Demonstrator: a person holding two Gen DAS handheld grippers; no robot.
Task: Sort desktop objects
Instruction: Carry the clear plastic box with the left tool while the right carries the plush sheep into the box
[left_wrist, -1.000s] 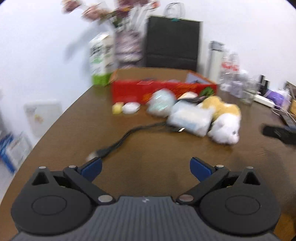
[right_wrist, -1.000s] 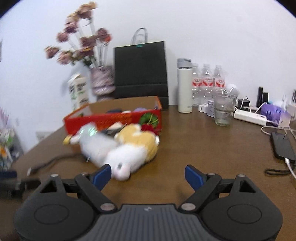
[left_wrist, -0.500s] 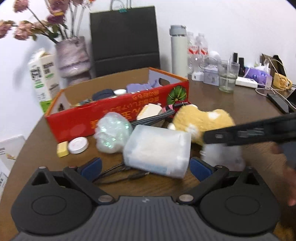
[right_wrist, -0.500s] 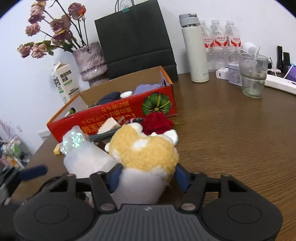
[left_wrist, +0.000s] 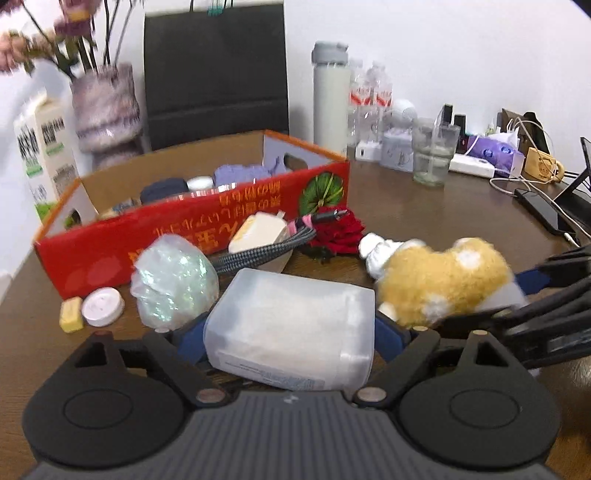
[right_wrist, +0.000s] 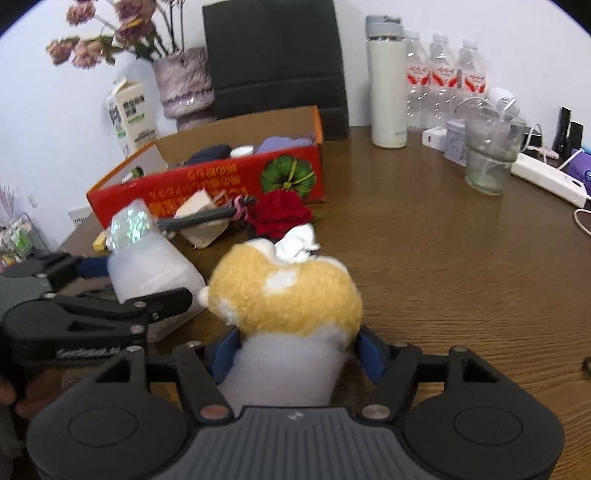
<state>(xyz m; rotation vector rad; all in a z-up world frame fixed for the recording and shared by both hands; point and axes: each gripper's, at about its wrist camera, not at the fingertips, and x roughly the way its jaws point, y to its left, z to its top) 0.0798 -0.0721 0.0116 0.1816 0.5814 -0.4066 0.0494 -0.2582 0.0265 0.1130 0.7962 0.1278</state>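
My left gripper (left_wrist: 291, 338) is shut on a translucent white plastic box (left_wrist: 295, 325), which fills the gap between its blue pads. My right gripper (right_wrist: 295, 350) is shut on a yellow and white plush toy (right_wrist: 288, 295); the toy also shows in the left wrist view (left_wrist: 439, 280). A red cardboard box (left_wrist: 221, 218) with several items inside stands behind. In front of it lie an iridescent wrapped ball (left_wrist: 173, 284), a braided cable (left_wrist: 258, 251), a cream charger (left_wrist: 258, 232), a red rose (left_wrist: 340, 232), a white cap (left_wrist: 102, 306) and a yellow eraser (left_wrist: 71, 314).
A black paper bag (right_wrist: 273, 55), a vase of flowers (right_wrist: 183, 81) and a milk carton (right_wrist: 131, 114) stand at the back. A white flask (right_wrist: 388, 77), water bottles (right_wrist: 447, 81), a glass (right_wrist: 487, 158), a power strip (right_wrist: 546, 177) and a phone (left_wrist: 543, 210) lie to the right.
Both grippers moved forward and closed: the left onto the plastic box, the right onto the plush toy, which has shifted a little to the right.
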